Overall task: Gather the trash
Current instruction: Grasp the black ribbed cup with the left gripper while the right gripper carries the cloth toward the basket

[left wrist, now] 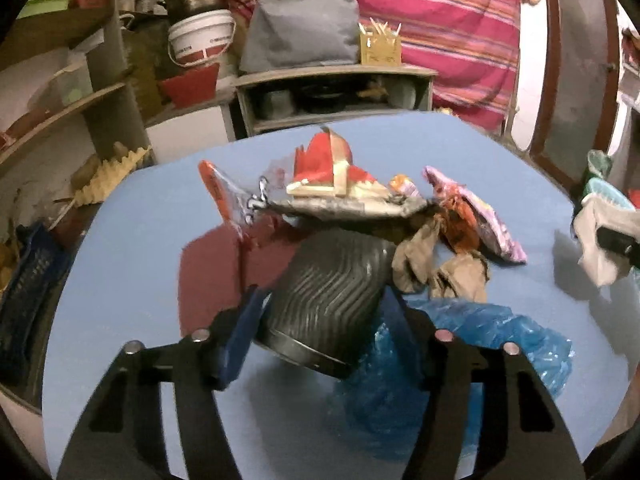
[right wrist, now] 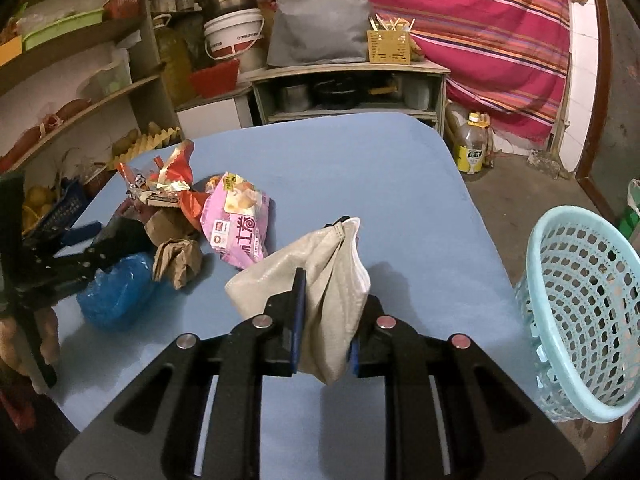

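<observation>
My left gripper (left wrist: 320,312) is shut on a black ribbed paper cup (left wrist: 324,300), held tilted above the blue table (left wrist: 140,240). Around it lie a red wrapper pile (left wrist: 332,176), a pink snack bag (left wrist: 484,216), crumpled brown paper (left wrist: 440,268) and a blue plastic bag (left wrist: 480,340). My right gripper (right wrist: 328,320) is shut on a crumpled white bag (right wrist: 320,280), lifted over the table. A light blue perforated basket (right wrist: 580,312) stands off the table's right edge. The left gripper (right wrist: 80,256) shows at far left in the right wrist view, by the pink bag (right wrist: 236,216).
Wooden shelves (right wrist: 80,80) with tubs and pots stand at the left and back. A low cabinet (right wrist: 348,88) holds a grey bag and a yellow box. An oil bottle (right wrist: 474,144) stands on the floor at the right. A striped red cloth hangs behind.
</observation>
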Action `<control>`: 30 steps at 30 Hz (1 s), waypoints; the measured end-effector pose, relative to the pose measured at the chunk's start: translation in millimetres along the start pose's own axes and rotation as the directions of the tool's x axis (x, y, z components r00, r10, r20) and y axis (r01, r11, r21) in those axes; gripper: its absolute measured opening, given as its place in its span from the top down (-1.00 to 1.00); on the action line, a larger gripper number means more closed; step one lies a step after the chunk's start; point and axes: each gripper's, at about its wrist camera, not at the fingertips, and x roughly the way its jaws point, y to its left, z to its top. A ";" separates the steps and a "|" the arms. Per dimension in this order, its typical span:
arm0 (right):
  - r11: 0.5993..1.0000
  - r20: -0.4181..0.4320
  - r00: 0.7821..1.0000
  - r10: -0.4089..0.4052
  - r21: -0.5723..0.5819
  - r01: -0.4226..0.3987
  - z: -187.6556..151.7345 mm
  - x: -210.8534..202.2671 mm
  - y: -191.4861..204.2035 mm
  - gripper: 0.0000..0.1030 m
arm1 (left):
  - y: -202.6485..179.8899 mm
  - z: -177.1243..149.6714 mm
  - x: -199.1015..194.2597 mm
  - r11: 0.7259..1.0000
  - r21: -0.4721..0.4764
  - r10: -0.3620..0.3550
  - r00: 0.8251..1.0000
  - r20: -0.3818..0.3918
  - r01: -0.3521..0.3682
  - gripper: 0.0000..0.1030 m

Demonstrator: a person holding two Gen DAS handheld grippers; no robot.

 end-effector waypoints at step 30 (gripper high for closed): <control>0.990 0.181 0.982 -0.058 0.138 0.033 10.8 -97.6 -86.1 0.65 | -7.8 50.3 -67.7 0.998 -0.064 0.012 0.995 0.095 -0.006 0.37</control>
